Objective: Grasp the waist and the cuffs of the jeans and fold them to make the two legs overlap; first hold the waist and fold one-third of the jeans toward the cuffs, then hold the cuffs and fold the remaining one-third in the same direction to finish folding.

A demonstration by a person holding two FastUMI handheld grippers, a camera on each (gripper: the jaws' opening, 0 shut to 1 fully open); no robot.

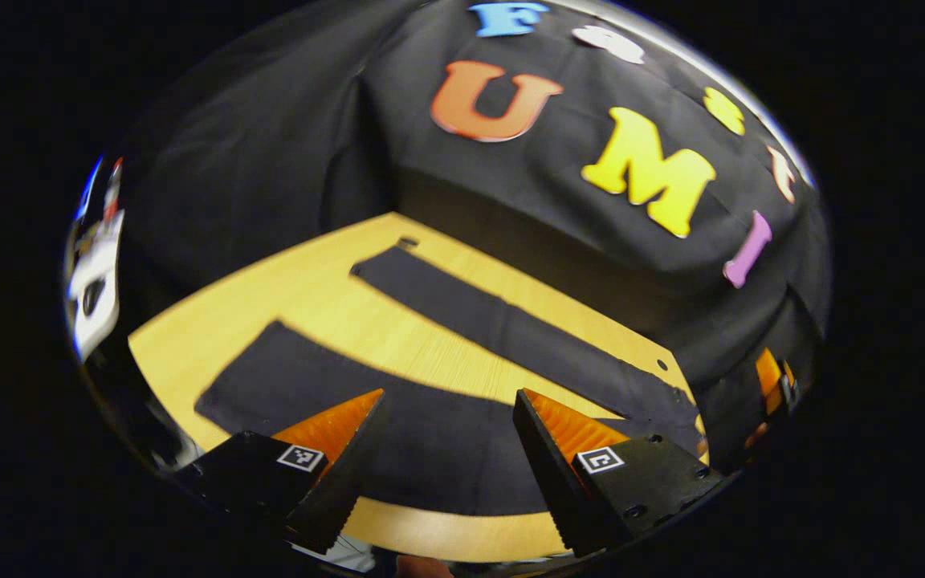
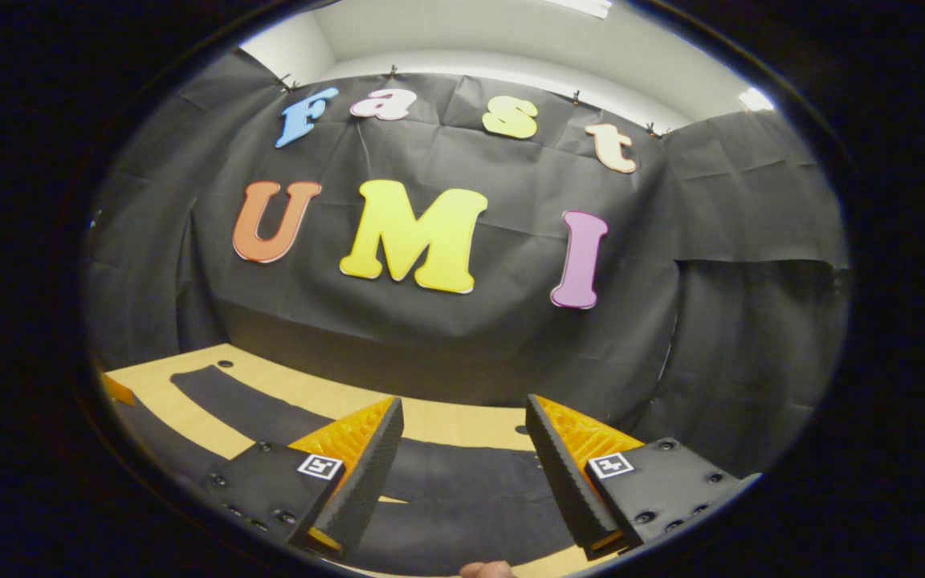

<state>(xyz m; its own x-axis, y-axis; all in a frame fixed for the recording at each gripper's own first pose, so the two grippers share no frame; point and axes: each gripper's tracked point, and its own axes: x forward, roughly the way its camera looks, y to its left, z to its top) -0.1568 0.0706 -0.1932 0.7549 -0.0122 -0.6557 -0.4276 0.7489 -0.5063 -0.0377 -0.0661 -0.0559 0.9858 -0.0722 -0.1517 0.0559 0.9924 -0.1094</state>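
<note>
In the left gripper view, a pair of dark, nearly black jeans lies flat on a light yellow wooden table. The two legs are spread apart in a V. One leg runs from the lower centre of the frame up toward the middle, ending in a cuff near a small dark hole in the tabletop. The other leg stretches toward the lower left, ending in a cuff. Bare wood shows between the legs. The left gripper sits at the bottom of the frame with its fingers spread wide, hovering above the cloth where the legs meet and holding nothing.

In the right gripper view, the jeans cross the lower part of the frame, with one leg reaching to the left over the table. The right gripper is likewise spread open above the cloth, empty.
</note>
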